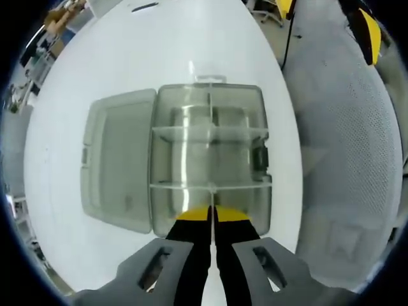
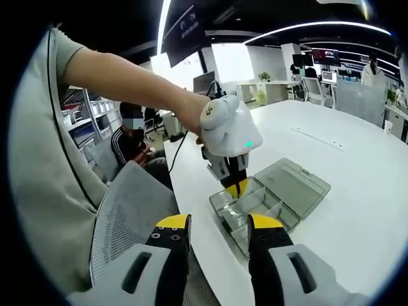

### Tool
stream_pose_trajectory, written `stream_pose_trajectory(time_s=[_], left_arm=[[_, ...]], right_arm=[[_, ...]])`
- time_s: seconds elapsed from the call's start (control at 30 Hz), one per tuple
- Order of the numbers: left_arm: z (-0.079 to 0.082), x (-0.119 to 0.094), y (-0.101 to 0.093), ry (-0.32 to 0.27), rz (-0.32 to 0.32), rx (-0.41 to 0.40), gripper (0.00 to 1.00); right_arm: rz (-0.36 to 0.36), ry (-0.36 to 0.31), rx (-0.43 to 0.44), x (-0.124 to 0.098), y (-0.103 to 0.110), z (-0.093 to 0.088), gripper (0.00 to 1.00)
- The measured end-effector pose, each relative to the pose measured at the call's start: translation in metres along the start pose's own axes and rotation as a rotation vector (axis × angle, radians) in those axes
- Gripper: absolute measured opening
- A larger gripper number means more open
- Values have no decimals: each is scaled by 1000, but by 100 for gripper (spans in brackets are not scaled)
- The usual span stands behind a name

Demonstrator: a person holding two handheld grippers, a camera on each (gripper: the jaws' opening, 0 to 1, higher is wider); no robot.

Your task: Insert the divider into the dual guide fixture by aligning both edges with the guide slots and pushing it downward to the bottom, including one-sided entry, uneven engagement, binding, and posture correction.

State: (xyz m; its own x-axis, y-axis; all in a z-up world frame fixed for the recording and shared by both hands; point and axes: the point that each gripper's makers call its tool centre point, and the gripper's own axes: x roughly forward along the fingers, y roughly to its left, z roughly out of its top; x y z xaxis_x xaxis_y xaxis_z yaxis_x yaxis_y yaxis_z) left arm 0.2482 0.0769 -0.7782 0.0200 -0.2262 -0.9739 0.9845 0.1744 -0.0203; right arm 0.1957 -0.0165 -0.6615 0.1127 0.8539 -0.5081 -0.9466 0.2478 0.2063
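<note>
Left gripper view: my left tongs [image 1: 212, 217] pinch the divider [image 1: 210, 159], partly down in the clear box [image 1: 210, 159]'s slots; right tongs [image 2: 218, 233] hang spread, empty. Seating remains.

left gripper view: close above box [image 1: 210, 159], looking down | right gripper view: farther, sideways | shared: box

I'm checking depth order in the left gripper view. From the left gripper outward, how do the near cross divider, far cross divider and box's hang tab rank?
From the left gripper:
1. Near cross divider, just beyond the jaws.
2. Far cross divider, mid-box.
3. Hang tab, on the box's far edge.
</note>
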Motion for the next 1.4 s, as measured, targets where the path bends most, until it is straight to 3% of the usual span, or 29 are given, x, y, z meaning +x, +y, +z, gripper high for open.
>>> stream_pose_trajectory(time_s=[0.43, 0.53, 0.8, 1.23, 1.4], left_arm=[[0, 0, 1, -26, 25, -32, 0], [1, -2, 3, -37, 38, -51, 7], [-2, -8, 3, -65, 63, -76, 11], [-7, -26, 3, -183, 127, -158, 21], [-6, -38, 0, -265, 156, -223, 23]], right_arm=[[0, 7, -11, -2, -1, 2, 33], [0, 12, -13, -2, -2, 1, 33], [3, 21, -21, -3, -1, 0, 33], [6, 48, -36, -5, -4, -5, 34], [5, 66, -42, -7, -9, -9, 34]])
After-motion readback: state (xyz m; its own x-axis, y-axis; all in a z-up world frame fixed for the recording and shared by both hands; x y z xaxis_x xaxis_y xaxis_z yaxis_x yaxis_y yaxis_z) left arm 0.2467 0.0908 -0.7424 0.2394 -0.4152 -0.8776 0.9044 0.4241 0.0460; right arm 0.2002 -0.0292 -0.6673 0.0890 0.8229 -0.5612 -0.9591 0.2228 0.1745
